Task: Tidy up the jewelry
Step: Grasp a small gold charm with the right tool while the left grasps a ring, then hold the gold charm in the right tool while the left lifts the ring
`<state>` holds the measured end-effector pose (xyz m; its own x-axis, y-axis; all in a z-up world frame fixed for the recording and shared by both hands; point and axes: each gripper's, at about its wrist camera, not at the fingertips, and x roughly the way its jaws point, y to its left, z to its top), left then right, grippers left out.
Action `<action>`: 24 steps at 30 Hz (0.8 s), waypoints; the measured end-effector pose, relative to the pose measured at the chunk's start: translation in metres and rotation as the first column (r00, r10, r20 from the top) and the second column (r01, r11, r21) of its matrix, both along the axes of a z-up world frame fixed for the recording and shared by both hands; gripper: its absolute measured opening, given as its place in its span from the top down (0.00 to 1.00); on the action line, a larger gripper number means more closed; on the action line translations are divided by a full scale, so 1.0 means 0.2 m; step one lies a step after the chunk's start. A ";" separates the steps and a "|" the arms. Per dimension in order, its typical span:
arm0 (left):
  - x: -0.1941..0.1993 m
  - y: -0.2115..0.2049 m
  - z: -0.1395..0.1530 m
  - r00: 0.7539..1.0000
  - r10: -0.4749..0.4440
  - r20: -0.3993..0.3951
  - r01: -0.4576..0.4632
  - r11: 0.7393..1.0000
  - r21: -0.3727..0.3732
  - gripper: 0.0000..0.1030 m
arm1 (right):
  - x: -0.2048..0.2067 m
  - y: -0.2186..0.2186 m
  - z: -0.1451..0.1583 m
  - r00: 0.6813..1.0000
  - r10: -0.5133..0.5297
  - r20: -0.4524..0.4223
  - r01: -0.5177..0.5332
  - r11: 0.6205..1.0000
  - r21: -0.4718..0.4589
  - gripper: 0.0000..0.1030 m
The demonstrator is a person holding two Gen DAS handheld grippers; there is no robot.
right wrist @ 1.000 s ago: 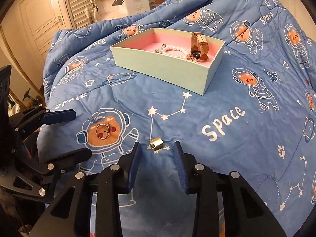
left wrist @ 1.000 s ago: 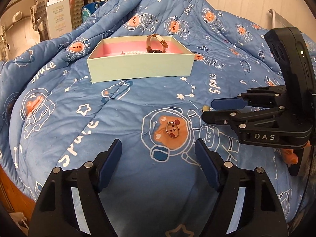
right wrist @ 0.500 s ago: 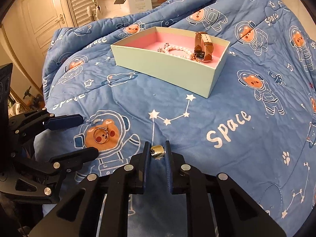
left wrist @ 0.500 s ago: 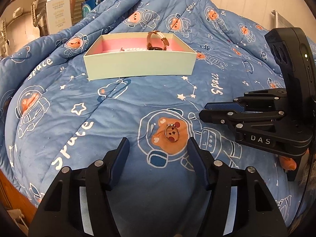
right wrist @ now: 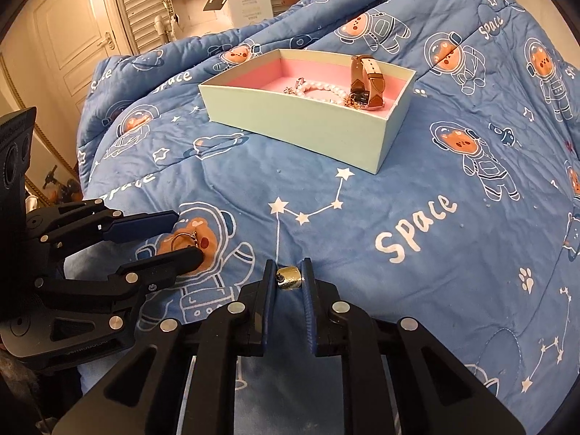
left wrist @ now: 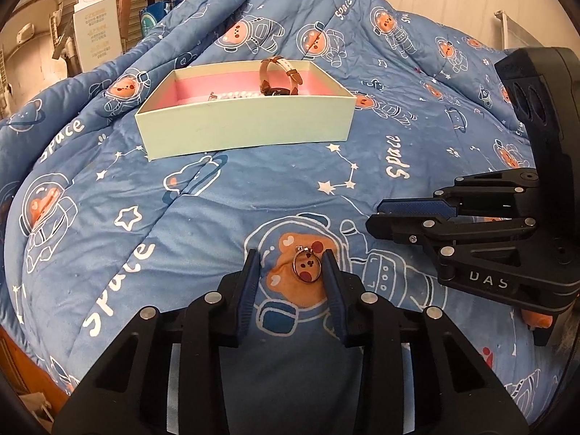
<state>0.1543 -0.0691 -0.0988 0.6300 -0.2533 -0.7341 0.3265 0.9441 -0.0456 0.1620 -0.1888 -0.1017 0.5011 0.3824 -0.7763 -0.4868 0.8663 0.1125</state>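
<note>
A thin ring [left wrist: 306,268] lies on a bear print of the blue quilt. My left gripper [left wrist: 290,266] straddles it, jaws closing, and its left pad stands clear of the ring. From the right wrist view the ring [right wrist: 181,241] sits between the left gripper's [right wrist: 186,235] tips. My right gripper [right wrist: 288,272] is shut on a small gold bead [right wrist: 289,277], low on the quilt. In the left wrist view the right gripper [left wrist: 373,216] hides the bead. Beyond stands a pale green box [left wrist: 246,127] with pink lining, holding a pearl bracelet [right wrist: 322,88] and a brown-strapped watch [right wrist: 366,79].
The quilt [right wrist: 417,217] is soft, creased and mounded, falling away at the left and near edges. A white carton [left wrist: 96,25] stands behind it at the far left. A cream door [right wrist: 69,36] and louvred panels lie beyond the bed.
The left gripper has come forward over the ring and its jaws have narrowed around it. The right gripper has closed onto the gold bead and stayed put.
</note>
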 end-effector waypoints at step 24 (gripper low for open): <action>-0.01 0.05 0.02 1.000 0.022 -0.008 -0.023 0.995 -0.092 0.92 | 0.01 0.00 -0.01 1.000 -0.009 -0.006 0.009 1.000 0.002 0.87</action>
<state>0.1518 -0.0585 -0.0947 0.6313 -0.3062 -0.7125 0.3049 0.9428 -0.1350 0.1630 -0.1888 -0.1036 0.4997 0.3791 -0.7788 -0.4779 0.8706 0.1171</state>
